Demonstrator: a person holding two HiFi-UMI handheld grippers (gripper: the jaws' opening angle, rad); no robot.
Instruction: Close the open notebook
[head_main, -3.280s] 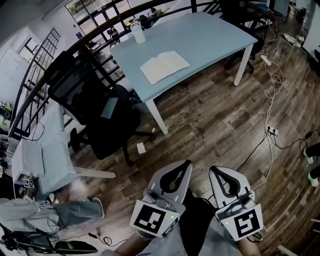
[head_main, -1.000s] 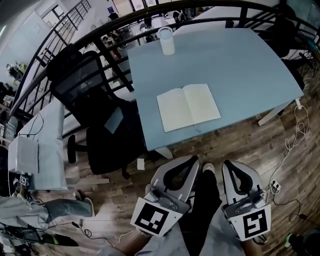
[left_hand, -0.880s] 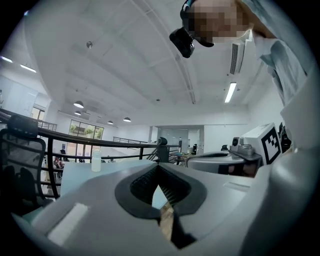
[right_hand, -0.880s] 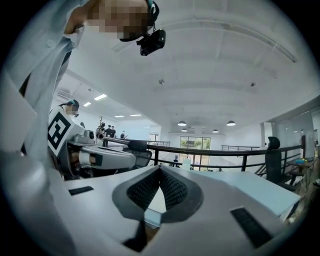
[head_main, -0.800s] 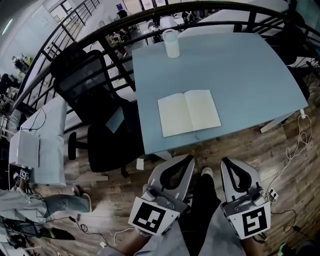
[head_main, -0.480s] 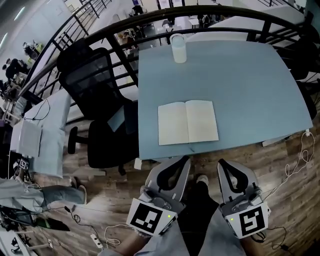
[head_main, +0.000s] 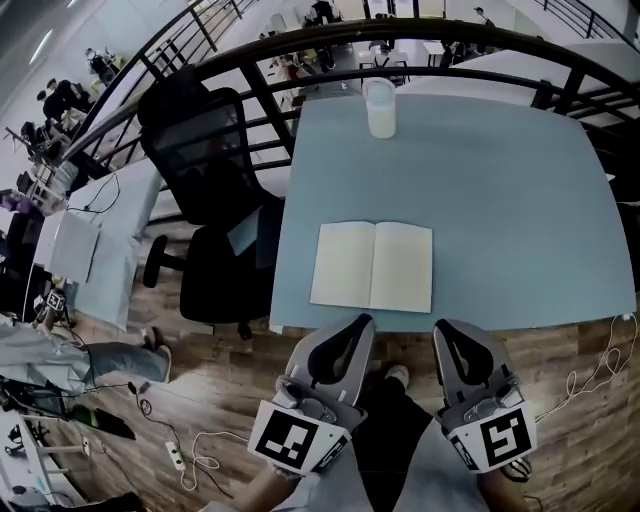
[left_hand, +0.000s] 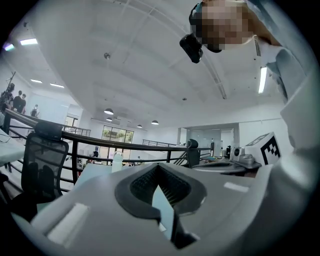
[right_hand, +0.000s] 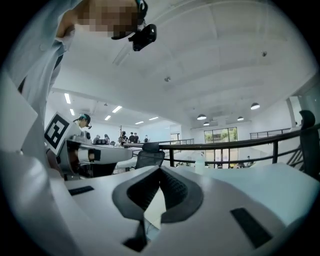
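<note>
Open notebook (head_main: 371, 266) shifts to frame centre near left gripper (head_main: 362, 321) and right gripper (head_main: 441, 327), both closed on nothing; closed tips could shove it instead of flipping.

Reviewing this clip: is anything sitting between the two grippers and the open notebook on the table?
Nothing visible does. The open cream-paged notebook lies flat near the front edge of the light blue table, just ahead of the left gripper and right gripper. The translucent bottle stands beyond it.
</note>
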